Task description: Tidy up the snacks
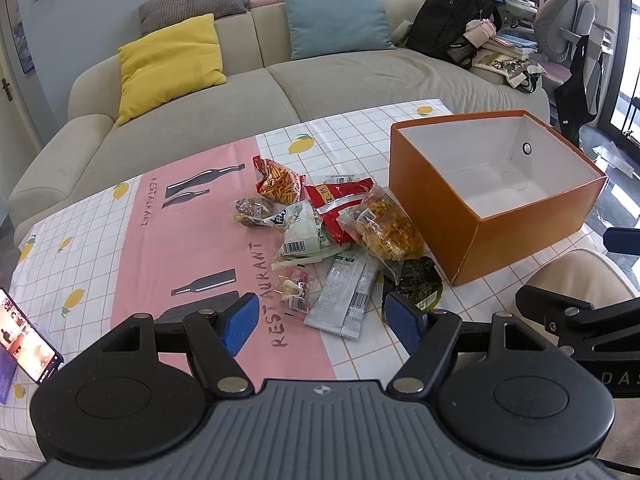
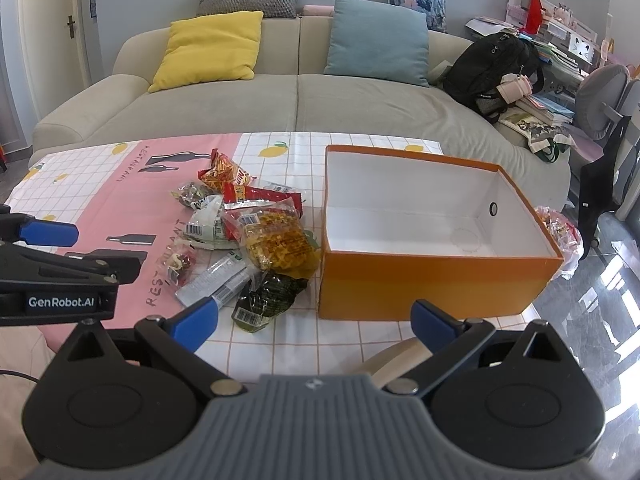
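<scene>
A pile of snack packets (image 1: 332,232) lies on the tablecloth: a red bag (image 1: 340,204), a clear bag of yellow crackers (image 1: 384,224), silver sachets (image 1: 344,296) and a dark green packet (image 1: 420,280). The pile also shows in the right wrist view (image 2: 248,236). An orange box (image 1: 496,192), white inside and with nothing in it, stands to the right of the pile (image 2: 432,236). My left gripper (image 1: 320,320) is open and empty just in front of the sachets. My right gripper (image 2: 316,320) is open and empty, before the box's near left corner.
A phone (image 1: 28,340) lies at the table's left edge. A beige sofa (image 1: 280,72) with yellow and blue cushions stands behind the table. A black backpack (image 2: 492,72) and books sit at its right end. A plastic bag (image 2: 560,232) lies right of the box.
</scene>
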{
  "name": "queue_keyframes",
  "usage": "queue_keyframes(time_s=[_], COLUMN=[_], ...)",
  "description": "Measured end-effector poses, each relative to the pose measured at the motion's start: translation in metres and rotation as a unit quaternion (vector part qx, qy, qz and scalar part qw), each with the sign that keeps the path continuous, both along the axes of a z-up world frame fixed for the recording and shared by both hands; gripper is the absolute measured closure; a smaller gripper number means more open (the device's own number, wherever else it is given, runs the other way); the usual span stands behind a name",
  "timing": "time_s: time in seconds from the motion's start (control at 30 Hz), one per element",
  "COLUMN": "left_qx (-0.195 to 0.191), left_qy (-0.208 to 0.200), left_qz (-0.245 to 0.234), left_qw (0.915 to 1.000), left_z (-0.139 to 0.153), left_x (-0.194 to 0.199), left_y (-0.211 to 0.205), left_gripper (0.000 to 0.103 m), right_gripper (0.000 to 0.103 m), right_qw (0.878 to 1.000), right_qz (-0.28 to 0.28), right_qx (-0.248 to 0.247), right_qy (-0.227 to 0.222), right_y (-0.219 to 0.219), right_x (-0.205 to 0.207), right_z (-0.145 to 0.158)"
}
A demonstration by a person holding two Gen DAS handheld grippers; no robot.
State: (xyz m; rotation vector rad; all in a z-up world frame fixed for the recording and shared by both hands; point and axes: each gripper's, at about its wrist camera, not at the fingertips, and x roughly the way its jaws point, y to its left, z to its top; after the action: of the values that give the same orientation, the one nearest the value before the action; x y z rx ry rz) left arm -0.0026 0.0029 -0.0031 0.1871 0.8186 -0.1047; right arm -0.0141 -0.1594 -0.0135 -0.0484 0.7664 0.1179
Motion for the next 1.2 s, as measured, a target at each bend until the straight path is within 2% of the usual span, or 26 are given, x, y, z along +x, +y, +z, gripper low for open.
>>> queue_keyframes(time_s=[0.83,0.97,1.07,1.1,1.13,1.2], left_qx=[-0.01,-0.019,-0.041,-0.052,-0.061,-0.077], left_qy=[0.007,0.007,0.017,0.023,0.027,0.037], left_qz=[-0.001,0.002,0.003,0.005,0.005,0.001], left_qw=[0.9999,0.9998,0.999,0.9984,0.9978,0.9964], left_z=[0.0,0.001,0.0,-0.002,-0.003,-0.008], left_x=[0.0,0.003,0.007,0.009,0.01,0.014], left_y=[0.004,0.01,0.018,0.022,0.026,0.032], left_gripper=[0.018,0.022,0.024,0.026,0.033,0.041], right_gripper=[0.003,0.003,0.004,0.004,0.004,0.004], right_qw=[1.0,1.0,1.0,1.0,1.0,1.0], right_qz=[0.0,-0.005,-0.002,-0.001,-0.002,-0.009], right_qx=[0.001,0.009,0.009,0.011,0.015,0.026], right_qy=[-0.002,-0.014,-0.008,-0.005,0.001,0.014], right_y=[0.001,0.0,0.0,0.0,0.0,-0.002], right_x=[0.001,0.002,0.007,0.009,0.012,0.019], right_z=[-0.002,-0.003,-0.008,-0.01,-0.013,-0.02])
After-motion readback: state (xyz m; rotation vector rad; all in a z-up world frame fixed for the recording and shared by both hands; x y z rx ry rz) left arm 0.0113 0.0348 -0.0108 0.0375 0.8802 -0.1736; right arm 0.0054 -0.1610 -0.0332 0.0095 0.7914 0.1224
